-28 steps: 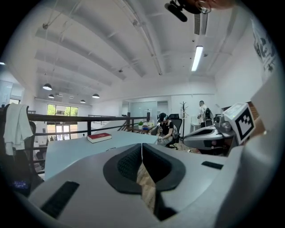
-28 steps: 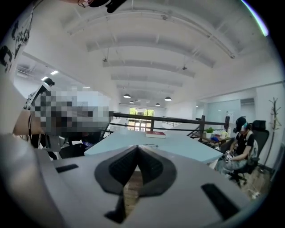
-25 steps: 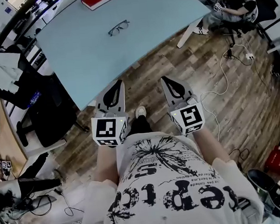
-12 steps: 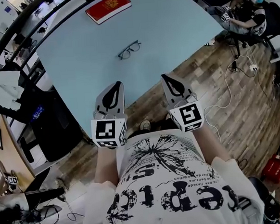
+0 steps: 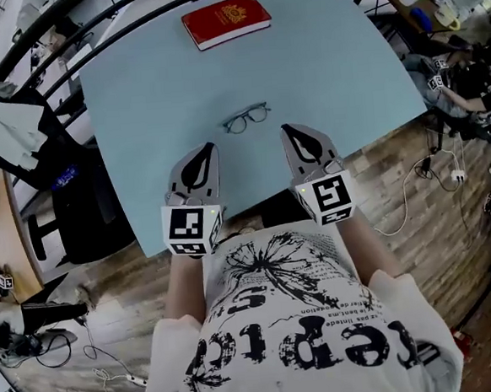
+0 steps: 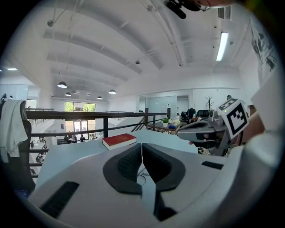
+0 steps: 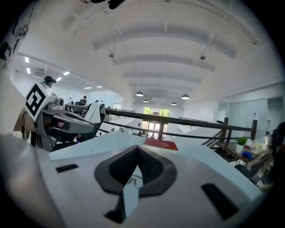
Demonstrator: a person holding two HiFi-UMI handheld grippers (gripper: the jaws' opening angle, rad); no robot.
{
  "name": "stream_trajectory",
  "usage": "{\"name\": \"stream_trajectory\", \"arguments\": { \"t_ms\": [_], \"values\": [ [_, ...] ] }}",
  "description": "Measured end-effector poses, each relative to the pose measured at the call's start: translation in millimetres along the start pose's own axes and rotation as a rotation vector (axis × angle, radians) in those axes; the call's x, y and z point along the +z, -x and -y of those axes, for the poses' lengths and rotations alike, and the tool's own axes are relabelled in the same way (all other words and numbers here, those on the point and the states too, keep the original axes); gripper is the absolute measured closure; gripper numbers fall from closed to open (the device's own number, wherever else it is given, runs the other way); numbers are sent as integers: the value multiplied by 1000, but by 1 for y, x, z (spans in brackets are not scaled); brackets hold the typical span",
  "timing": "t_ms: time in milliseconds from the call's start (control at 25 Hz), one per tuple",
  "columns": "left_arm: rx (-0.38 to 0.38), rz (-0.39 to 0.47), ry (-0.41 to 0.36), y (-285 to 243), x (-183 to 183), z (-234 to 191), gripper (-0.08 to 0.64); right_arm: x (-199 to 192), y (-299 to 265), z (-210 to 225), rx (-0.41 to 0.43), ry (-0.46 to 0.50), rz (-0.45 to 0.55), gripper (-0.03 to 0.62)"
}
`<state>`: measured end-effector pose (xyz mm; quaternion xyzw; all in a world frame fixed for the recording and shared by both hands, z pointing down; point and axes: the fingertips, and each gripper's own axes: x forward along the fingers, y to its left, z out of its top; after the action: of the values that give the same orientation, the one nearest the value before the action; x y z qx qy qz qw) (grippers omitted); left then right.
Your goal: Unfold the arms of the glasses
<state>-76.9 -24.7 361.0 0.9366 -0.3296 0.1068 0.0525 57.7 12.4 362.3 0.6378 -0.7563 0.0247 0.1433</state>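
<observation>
A pair of dark-framed glasses lies on the pale blue table, its arms folded as far as I can tell. My left gripper is shut and empty over the table's near edge, just short of the glasses and to their left. My right gripper is shut and empty too, just right of the glasses. Through the slit under each gripper's closed jaws a bit of the glasses shows. The left gripper view also shows the right gripper alongside.
A red book lies at the table's far side, also seen as a red book in both gripper views. A black railing runs beyond the table. A chair with a white garment stands at the left. Cables lie on the wood floor.
I have walked up to the table: both shut grippers, earlier over the floor, now reach over its near edge, and the glasses and the book lie much closer.
</observation>
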Motion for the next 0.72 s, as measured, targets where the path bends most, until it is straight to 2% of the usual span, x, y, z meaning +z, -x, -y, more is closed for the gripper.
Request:
{"name": "stream_trajectory", "arguments": {
  "t_ms": [240,520,720],
  "values": [
    [124,-28,53,-59,7,-19,540,-6,-65,49,136,22,-51,583],
    [238,-106,114,-104,-20,-28,540,-65,-125,75,338,81,-290,582],
    [283,-151,160,-120,-47,-36,540,-104,-155,78,455,119,-429,581]
  ]
}}
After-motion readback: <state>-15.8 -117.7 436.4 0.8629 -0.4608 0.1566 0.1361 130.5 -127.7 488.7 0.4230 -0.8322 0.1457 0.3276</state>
